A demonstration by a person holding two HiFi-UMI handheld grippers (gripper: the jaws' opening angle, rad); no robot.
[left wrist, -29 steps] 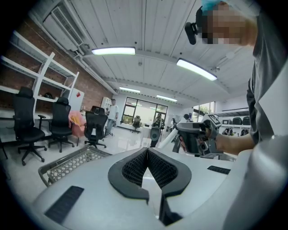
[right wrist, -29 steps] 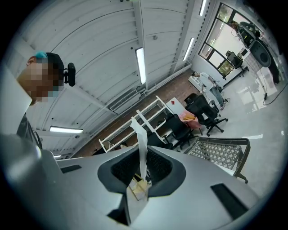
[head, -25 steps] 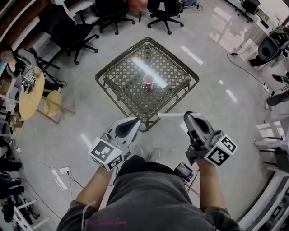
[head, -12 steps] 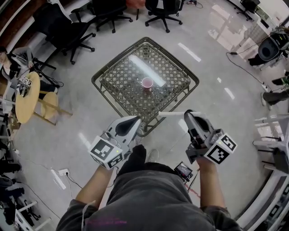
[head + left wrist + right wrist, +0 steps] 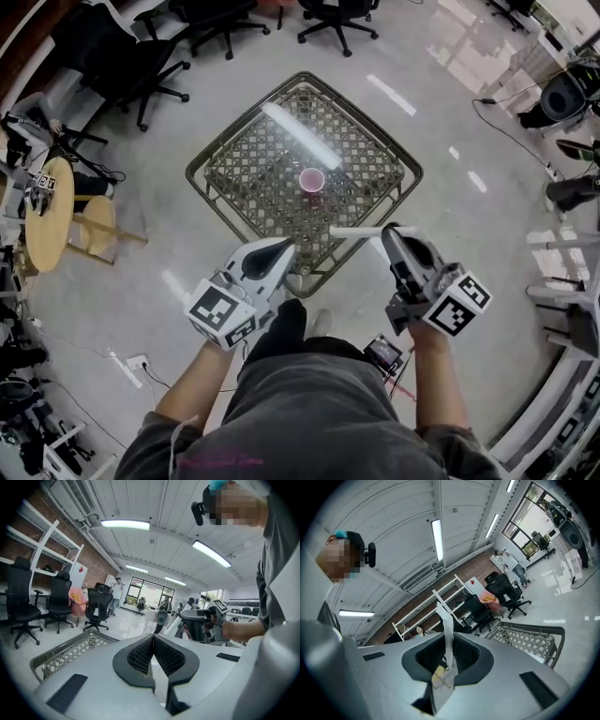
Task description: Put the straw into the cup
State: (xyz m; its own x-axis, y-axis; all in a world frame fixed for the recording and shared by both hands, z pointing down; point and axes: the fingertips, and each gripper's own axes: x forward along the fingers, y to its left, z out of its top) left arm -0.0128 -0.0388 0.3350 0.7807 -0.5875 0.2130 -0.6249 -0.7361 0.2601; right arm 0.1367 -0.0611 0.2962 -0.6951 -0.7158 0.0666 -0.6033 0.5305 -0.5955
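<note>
A pink cup (image 5: 311, 178) stands out against the silver-grey diamond lattice of the table (image 5: 251, 169), whose frame is dull olive metal. The straw (image 5: 354, 231) is white. The left gripper (image 5: 279, 249) and the right gripper (image 5: 390, 232) both wear pale grey shells with black ribbed pads, and each carries a cube printed with black-and-white square markers. The floor (image 5: 159, 234) is glossy light grey, streaked with white reflections. The office chairs (image 5: 141, 66) are black, the round side table (image 5: 47, 202) pale wood, the person's shirt (image 5: 309, 412) charcoal grey.
</note>
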